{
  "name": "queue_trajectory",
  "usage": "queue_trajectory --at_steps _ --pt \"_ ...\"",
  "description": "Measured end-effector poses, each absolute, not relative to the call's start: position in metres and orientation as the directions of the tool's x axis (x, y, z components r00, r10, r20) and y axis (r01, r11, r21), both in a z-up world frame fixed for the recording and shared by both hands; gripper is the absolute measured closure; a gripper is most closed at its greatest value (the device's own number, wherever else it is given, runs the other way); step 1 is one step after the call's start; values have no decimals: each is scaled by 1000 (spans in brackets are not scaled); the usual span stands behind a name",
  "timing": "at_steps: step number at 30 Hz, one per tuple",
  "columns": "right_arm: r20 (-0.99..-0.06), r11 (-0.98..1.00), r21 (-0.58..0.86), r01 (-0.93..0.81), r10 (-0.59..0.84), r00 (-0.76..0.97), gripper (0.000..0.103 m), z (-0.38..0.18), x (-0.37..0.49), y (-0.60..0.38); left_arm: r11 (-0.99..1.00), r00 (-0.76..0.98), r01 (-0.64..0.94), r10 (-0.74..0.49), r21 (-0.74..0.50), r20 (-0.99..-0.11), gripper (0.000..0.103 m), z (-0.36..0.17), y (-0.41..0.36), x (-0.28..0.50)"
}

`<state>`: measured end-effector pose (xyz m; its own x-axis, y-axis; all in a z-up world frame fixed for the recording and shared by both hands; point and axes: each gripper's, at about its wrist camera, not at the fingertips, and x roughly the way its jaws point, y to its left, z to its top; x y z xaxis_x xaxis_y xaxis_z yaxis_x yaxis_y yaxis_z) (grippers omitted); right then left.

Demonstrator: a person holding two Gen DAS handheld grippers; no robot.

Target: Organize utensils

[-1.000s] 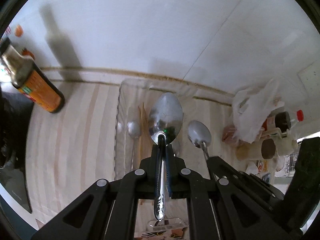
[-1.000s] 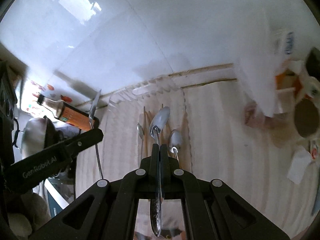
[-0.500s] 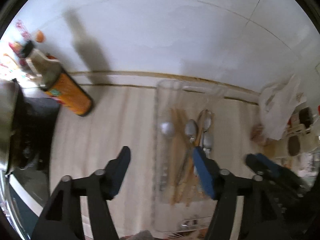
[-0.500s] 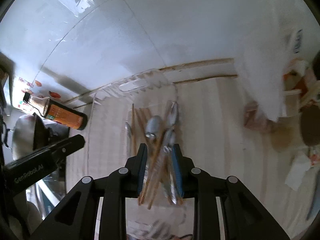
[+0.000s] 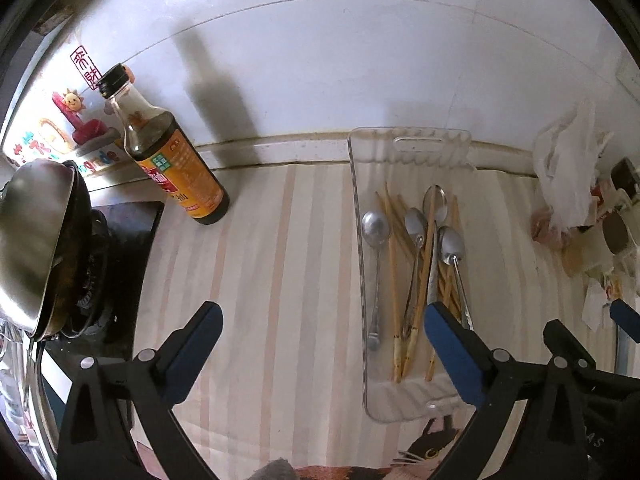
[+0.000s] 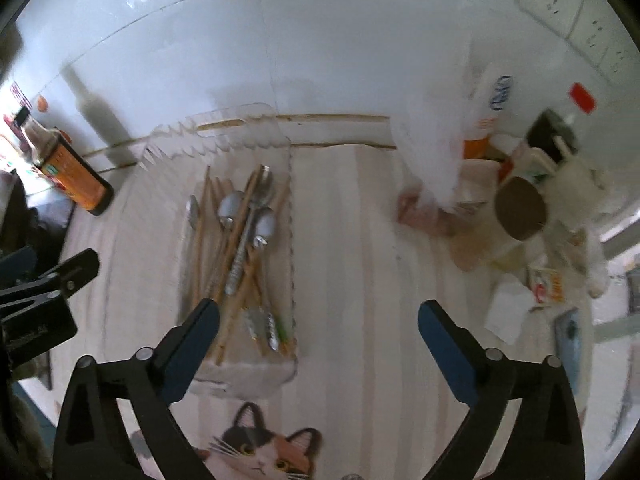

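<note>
A clear plastic tray lies on the striped counter and holds several metal spoons and wooden chopsticks. My left gripper is wide open and empty, raised above the counter, its right finger over the tray's near end. In the right wrist view the same tray with spoons and chopsticks lies left of centre. My right gripper is wide open and empty, above the tray's near right corner.
A soy sauce bottle stands left of the tray, by a stove with a steel pan. Cups, packets and a white plastic bag crowd the right side. The wall runs close behind.
Both grippers were shut on spoons a second ago. They have opened, the spoons now lie in the tray, and both grippers have drawn back and up.
</note>
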<state>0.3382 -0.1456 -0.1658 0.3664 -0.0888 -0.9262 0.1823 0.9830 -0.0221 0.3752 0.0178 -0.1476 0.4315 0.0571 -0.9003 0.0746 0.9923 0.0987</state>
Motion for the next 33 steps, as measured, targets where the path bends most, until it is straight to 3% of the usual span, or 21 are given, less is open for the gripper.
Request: queue_trajectory --at_steps 9,33 --pt "-899 965 -94 246 -189 396 0 -144 304 -139 991 477 104 29 89 -878 0 -130 25 343" --pt "-723 976 -35 214 -173 669 0 8 118 -129 997 702 65 -24 31 -712 0 5 34 144"
